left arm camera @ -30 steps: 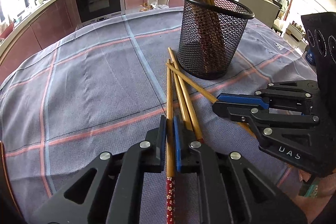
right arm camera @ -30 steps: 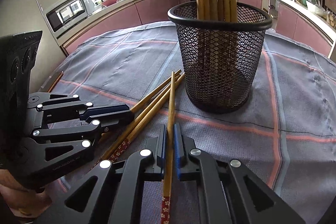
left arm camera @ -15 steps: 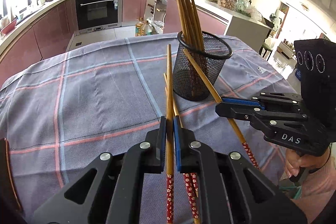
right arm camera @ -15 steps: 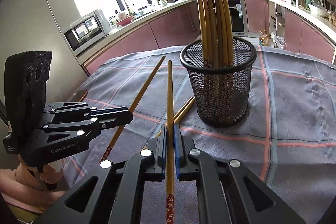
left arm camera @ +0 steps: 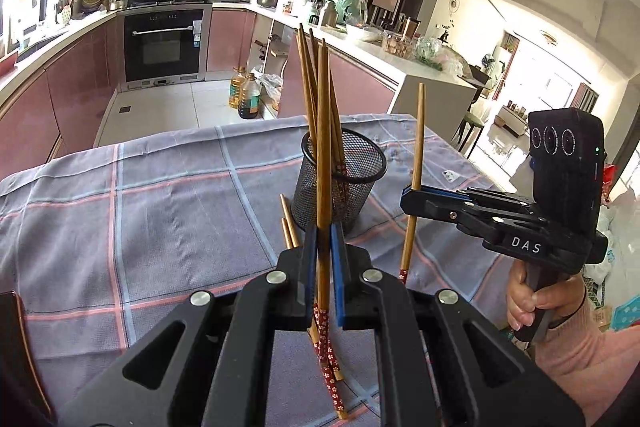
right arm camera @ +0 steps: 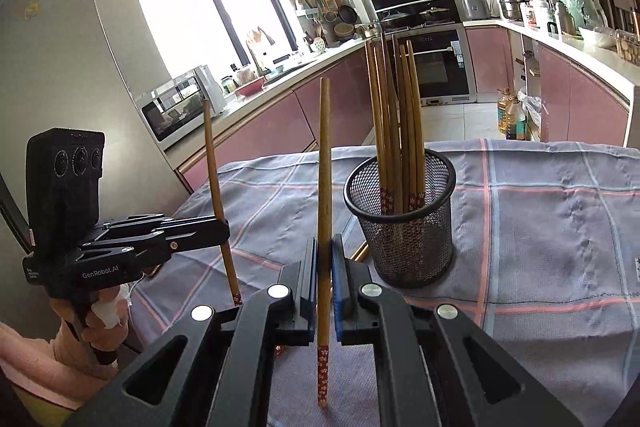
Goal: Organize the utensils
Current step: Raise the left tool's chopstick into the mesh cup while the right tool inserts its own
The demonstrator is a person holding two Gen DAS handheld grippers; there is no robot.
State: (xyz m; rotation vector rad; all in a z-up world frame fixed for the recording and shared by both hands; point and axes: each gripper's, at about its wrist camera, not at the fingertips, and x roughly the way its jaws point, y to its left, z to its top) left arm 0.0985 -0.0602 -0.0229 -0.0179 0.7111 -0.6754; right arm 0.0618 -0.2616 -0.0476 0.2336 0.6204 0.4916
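Observation:
A black mesh cup [left arm camera: 344, 171] [right arm camera: 404, 223] stands on the checked tablecloth and holds several wooden chopsticks upright. My left gripper [left arm camera: 323, 251] is shut on one wooden chopstick [left arm camera: 323, 131] with a red flowered end, held raised and nearly upright in front of the cup. My right gripper [right arm camera: 324, 263] is shut on another chopstick [right arm camera: 325, 163], also raised and nearly upright, to the left of the cup. Each gripper shows in the other's view: the right [left arm camera: 412, 197], the left [right arm camera: 218, 227]. Two chopsticks [left arm camera: 290, 227] lie on the cloth by the cup.
The tablecloth [left arm camera: 160, 219] [right arm camera: 560, 227] covers a table with its far edge behind the cup. Beyond are kitchen counters, an oven [left arm camera: 164, 43] and oil bottles [left arm camera: 245, 95] on the floor. A dark object [left arm camera: 12, 339] lies at the table's left edge.
Both grippers have lifted and tilted back with their chopsticks, from flat on the cloth to nearly upright. The cup now looks farther and lower in both views.

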